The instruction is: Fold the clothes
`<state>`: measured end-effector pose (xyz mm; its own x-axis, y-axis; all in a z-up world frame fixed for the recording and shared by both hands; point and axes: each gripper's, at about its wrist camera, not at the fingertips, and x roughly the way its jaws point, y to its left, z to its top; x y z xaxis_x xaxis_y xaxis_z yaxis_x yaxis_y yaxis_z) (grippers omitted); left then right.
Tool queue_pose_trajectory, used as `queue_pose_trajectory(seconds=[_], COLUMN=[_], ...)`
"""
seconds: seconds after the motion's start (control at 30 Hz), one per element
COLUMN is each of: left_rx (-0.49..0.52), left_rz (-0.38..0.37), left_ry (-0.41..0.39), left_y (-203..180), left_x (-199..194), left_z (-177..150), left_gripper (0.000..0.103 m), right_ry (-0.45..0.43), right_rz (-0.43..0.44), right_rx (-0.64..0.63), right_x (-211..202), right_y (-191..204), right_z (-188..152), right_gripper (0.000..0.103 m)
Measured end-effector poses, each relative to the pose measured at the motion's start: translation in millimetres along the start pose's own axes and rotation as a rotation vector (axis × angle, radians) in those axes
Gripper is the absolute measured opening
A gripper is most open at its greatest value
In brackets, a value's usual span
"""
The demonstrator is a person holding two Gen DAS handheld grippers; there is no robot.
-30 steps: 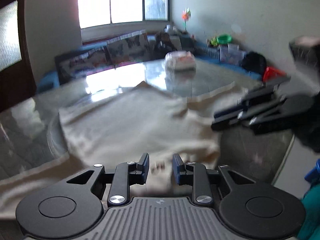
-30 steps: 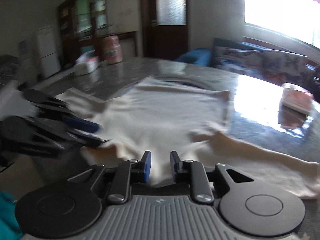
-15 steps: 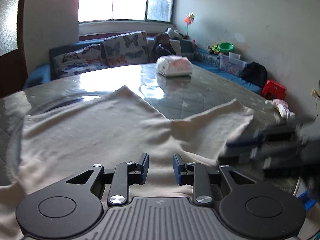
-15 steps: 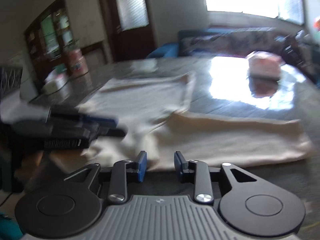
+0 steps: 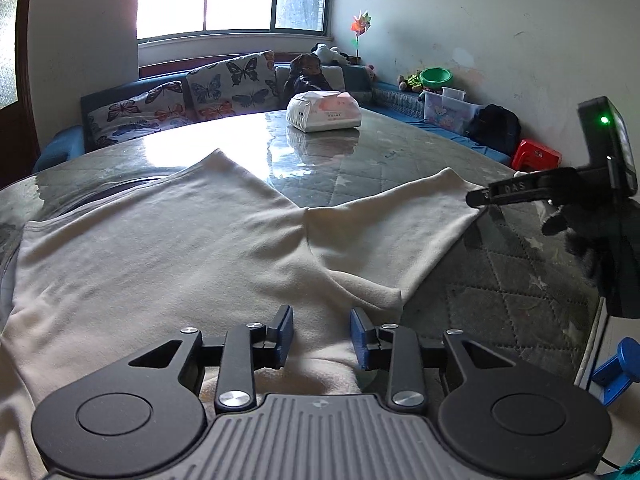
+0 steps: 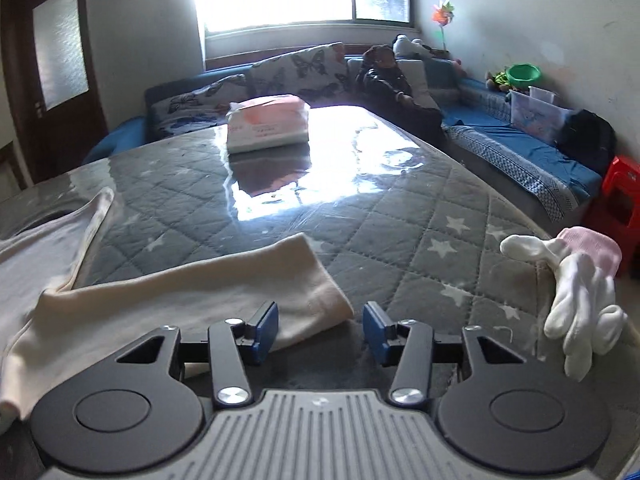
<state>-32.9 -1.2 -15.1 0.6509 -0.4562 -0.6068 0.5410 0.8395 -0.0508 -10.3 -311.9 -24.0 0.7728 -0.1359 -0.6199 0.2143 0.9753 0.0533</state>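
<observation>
A cream long-sleeved shirt (image 5: 168,248) lies spread flat on the quilted grey table (image 5: 520,280). My left gripper (image 5: 321,338) hovers open just above the shirt's near body, nothing between its fingers. One sleeve (image 5: 396,220) runs out to the right, and the right gripper (image 5: 476,198) shows there in the left wrist view, its tips at the cuff. In the right wrist view that sleeve's cuff (image 6: 304,284) lies just ahead of my open right gripper (image 6: 320,330), with the left finger (image 6: 266,330) over the cloth edge. Nothing is gripped.
A wrapped tissue pack (image 5: 324,110) sits at the far middle of the table. White and pink gloves (image 6: 576,284) lie at the right table edge. A sofa with butterfly cushions (image 5: 224,88), a red stool (image 5: 536,156) and a storage box (image 6: 540,114) line the walls.
Both grippers swung to face the window. The right gripper moved out along the sleeve to its cuff and opened wider. The left gripper came in over the shirt body and also opened somewhat.
</observation>
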Motion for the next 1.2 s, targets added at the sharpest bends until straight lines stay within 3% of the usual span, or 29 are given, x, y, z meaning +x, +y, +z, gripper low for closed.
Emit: queue_pose_trajectory(seconds=[0.03, 0.1, 0.13, 0.23, 0.43, 0.6, 0.73, 0.83, 1.03, 1.2], left_rx=[0.004, 0.008, 0.012, 0.026, 0.051, 0.06, 0.064, 0.065, 0.06, 0.054], left_rz=[0.002, 0.005, 0.005, 0.008, 0.003, 0.0, -0.006, -0.006, -0.003, 0.003], left_ry=[0.0, 0.001, 0.001, 0.003, 0.003, 0.001, 0.003, 0.002, 0.001, 0.001], left_y=[-1, -2, -3, -4, -6, -6, -6, -8, -9, -9], left_x=[0, 0, 1, 1, 2, 2, 2, 2, 2, 1], left_z=[0, 1, 1, 0, -1, -2, -2, -2, -2, -2], left_gripper=[0.036, 0.037, 0.038, 0.039, 0.043, 0.046, 0.047, 0.048, 0.049, 0.051], right_ry=[-0.008, -0.025, -0.033, -0.058, -0.117, -0.053, -0.04, -0.052, -0.069, -0.044], right_rz=[0.001, 0.002, 0.003, 0.006, -0.026, -0.029, -0.043, -0.057, 0.078, 0.17], right_rx=[-0.012, -0.036, -0.048, -0.083, -0.166, -0.144, -0.115, -0.104, -0.134, -0.198], right_x=[0, 0, 0, 0, 3, 27, 32, 23, 4, 20], right_y=[1, 4, 5, 9, 14, 10, 4, 2, 22, 49], right_z=[2, 5, 6, 11, 30, 27, 24, 28, 33, 34], right_gripper=[0.048, 0.031, 0.014, 0.008, 0.008, 0.009, 0.023, 0.025, 0.03, 0.033])
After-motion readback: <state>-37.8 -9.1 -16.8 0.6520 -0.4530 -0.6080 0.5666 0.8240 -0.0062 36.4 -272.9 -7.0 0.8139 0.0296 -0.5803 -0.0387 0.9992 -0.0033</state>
